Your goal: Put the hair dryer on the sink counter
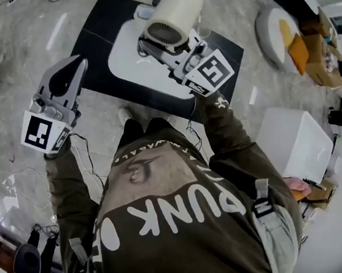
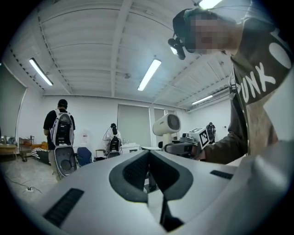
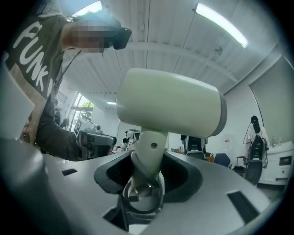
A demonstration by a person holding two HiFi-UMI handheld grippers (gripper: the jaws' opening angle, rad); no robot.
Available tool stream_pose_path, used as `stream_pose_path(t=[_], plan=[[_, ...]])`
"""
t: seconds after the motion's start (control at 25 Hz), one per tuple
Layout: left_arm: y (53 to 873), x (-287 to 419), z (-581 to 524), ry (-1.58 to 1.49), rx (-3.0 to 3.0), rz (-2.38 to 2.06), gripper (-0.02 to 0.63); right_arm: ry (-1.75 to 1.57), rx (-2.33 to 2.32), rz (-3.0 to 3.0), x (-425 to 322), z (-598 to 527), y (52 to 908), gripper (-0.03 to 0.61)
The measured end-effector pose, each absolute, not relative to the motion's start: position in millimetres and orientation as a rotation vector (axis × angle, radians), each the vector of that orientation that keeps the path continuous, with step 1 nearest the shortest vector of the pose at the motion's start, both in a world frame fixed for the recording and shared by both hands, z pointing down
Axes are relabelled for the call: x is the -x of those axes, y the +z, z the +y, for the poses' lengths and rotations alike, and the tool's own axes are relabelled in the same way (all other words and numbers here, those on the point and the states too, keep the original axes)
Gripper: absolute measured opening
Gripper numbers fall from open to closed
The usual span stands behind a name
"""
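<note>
Checking in from the remote station. The right gripper (image 1: 171, 48) is clamped on the handle of the cream hair dryer (image 1: 174, 12), which stands upright with the barrel on top. The left gripper (image 1: 71, 68) is closed with nothing in it and is held off to the left, well apart from the dryer. The head view is the only one that shows the sink counter (image 1: 96, 52): a dark slab with a white basin (image 1: 128, 61), out in front of me. From up there the dryer overlaps the counter's far edge, but I can't tell its height above it. The right gripper view gives the grip itself. The dark pads (image 3: 112, 172) sit on either side of the handle, and a hanging loop (image 3: 144, 197) at the handle's end lies near the camera. The left gripper view looks across at the whole thing. The dryer (image 2: 166, 125) is up in the air at the right, with the other gripper's marker cube (image 2: 202, 136) just beside it, and a person with a backpack (image 2: 61, 128) stands far off on the left.
</note>
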State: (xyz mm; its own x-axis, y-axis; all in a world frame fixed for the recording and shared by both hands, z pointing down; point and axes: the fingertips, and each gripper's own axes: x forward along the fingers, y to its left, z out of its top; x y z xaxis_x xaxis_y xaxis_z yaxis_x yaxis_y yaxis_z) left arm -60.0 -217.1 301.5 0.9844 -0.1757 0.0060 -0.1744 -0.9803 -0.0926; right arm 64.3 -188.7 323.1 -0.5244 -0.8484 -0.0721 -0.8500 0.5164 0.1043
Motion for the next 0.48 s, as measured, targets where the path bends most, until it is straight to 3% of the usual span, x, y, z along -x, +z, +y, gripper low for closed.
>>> stream_pose_path(t=[0.48], plan=[[304, 67, -263, -0.028, 3.05, 0.388, 0.002, -0.157, 1.48, 2.918, -83, -333, 418, 0.189]])
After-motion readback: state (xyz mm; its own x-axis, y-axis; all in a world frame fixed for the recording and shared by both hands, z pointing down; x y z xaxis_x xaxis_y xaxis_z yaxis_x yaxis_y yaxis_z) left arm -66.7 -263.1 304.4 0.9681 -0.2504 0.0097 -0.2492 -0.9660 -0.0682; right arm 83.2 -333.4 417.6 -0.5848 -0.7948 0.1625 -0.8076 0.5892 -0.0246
